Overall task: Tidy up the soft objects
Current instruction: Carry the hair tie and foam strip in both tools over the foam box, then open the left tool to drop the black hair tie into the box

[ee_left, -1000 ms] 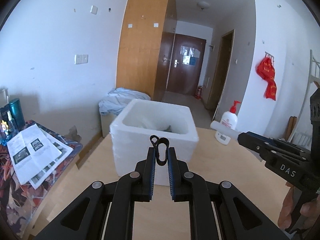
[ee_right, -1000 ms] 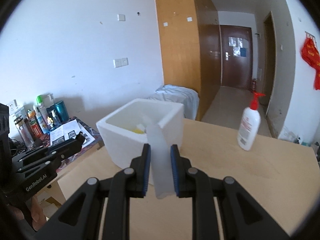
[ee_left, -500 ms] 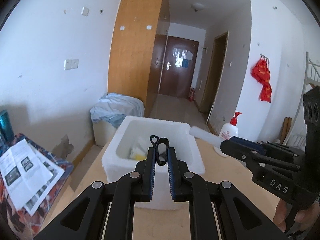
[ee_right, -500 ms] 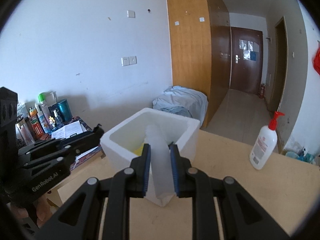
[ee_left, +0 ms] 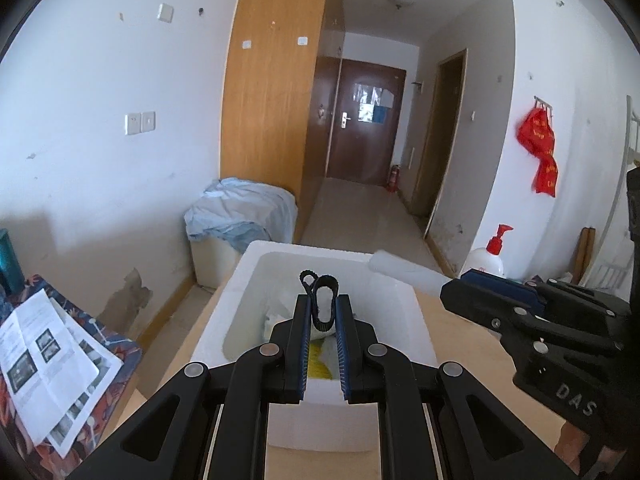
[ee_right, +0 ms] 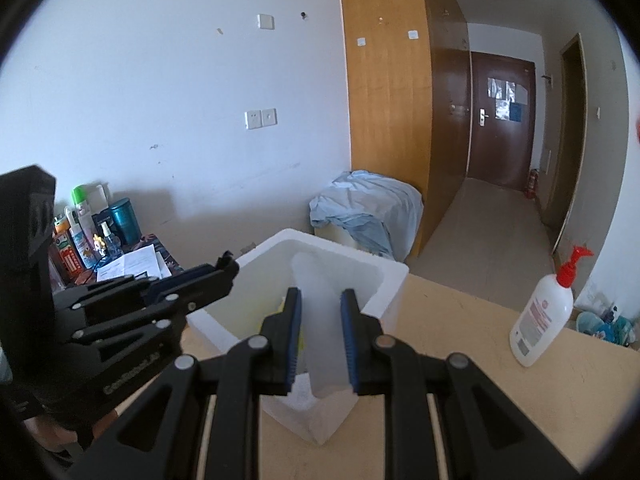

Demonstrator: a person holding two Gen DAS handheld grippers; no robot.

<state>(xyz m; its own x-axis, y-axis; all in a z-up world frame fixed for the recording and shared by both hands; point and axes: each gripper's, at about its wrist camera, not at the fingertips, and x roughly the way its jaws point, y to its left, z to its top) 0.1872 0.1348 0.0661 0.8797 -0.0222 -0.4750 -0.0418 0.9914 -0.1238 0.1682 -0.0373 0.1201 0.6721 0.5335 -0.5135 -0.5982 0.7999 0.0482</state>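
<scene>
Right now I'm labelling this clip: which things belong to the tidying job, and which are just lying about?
Job:
white foam box
black hair tie in left tool
translucent soft tube in right tool
soft items in the box

Lying about:
lotion pump bottle
papers
blue cloth heap
bottles on side table

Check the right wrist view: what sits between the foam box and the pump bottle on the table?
Nothing: in the right wrist view only bare table separates the foam box from the pump bottle.
</scene>
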